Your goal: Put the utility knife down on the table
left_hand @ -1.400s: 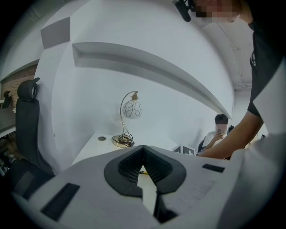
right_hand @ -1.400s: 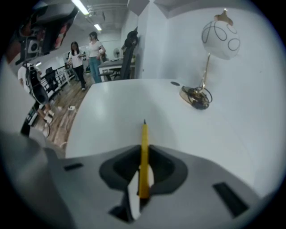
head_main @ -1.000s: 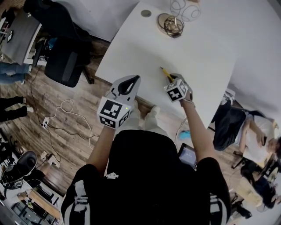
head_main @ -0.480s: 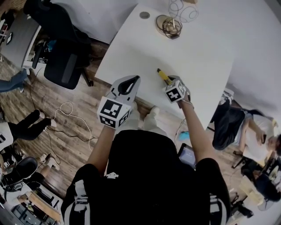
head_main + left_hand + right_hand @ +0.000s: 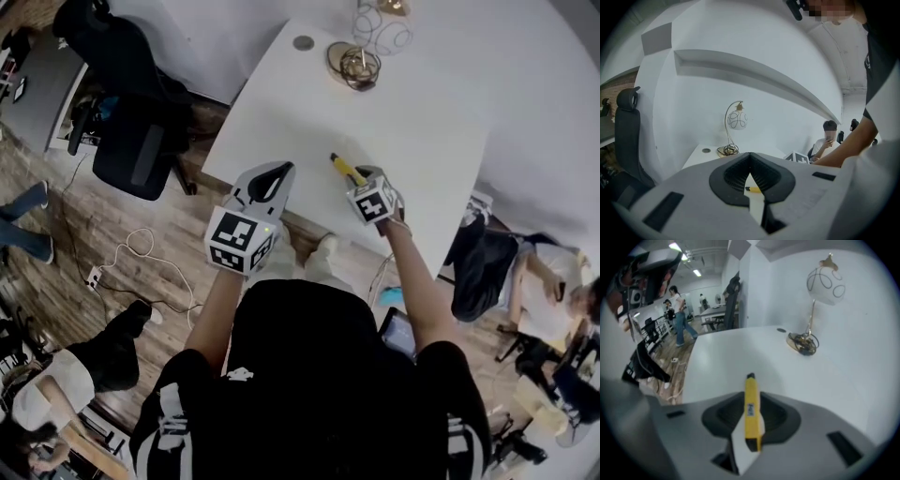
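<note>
**Knife's over the desk but not let go yet**

This looks like the carry-and-lower part of the job. The right gripper (image 5: 366,180) has the yellow utility knife (image 5: 751,411) pinched between its jaws. They're closed down narrow on the back half of the handle, and the dark tip pokes out forward, away from the person. In the head view the knife (image 5: 344,167) sits over the near part of the white desk (image 5: 403,103), not far in from the front edge. The lamp (image 5: 360,62) at the far end is well apart from it.

Whether the knife is touching the desktop is hard to call. From the right gripper view it looks like it's held a bit above the surface, but no view gives a clean side-on look.

The left gripper (image 5: 267,181) isn't doing anything here. It hangs off the near edge of the desk with its jaws brought together and nothing between them. The bit of yellow seen through the gap in the left gripper view is just the knife over on the other side.

The next move is probably to bring the right gripper down until the knife lies flat, spread the jaws and back away. The handle is long and slim, so dropping it from height could let it skid or roll toward that near edge.
</note>
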### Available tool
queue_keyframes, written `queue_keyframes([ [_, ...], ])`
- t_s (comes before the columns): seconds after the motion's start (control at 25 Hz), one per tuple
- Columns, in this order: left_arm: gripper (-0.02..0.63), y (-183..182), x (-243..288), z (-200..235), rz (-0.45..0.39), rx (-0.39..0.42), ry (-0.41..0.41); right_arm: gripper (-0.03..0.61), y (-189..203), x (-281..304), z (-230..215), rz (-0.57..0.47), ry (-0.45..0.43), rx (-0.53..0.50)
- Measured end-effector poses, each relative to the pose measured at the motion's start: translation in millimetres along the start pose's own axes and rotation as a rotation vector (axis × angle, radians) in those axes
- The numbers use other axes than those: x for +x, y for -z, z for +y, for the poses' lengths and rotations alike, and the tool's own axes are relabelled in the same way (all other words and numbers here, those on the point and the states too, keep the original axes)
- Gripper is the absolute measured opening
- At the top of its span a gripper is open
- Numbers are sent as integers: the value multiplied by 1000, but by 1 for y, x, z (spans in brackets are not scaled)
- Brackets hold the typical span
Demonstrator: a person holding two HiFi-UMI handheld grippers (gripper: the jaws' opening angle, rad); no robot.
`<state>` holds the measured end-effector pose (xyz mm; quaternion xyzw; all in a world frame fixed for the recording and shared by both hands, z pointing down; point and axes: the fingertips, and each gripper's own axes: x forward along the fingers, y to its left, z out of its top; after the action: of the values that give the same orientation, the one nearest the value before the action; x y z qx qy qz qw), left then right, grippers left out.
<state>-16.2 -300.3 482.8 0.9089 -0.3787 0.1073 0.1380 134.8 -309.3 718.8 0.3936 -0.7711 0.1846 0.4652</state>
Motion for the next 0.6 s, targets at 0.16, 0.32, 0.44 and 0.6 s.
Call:
queue_keyframes([
  [0.16,21,-11,-2,2,-21,22,-1,94,-18,-20,-7,-58,20,47],
  [0.32,21,-23,-5,4,-40,40,-4,71,-40,-43,-12,-138,41,81],
  [0.44,21,-33,-6,5,-57,57,-3,60,-55,-59,-17,-193,57,114],
  [0.6,21,-47,-8,7,-84,78,-3,48,-73,-83,-25,-273,80,162],
])
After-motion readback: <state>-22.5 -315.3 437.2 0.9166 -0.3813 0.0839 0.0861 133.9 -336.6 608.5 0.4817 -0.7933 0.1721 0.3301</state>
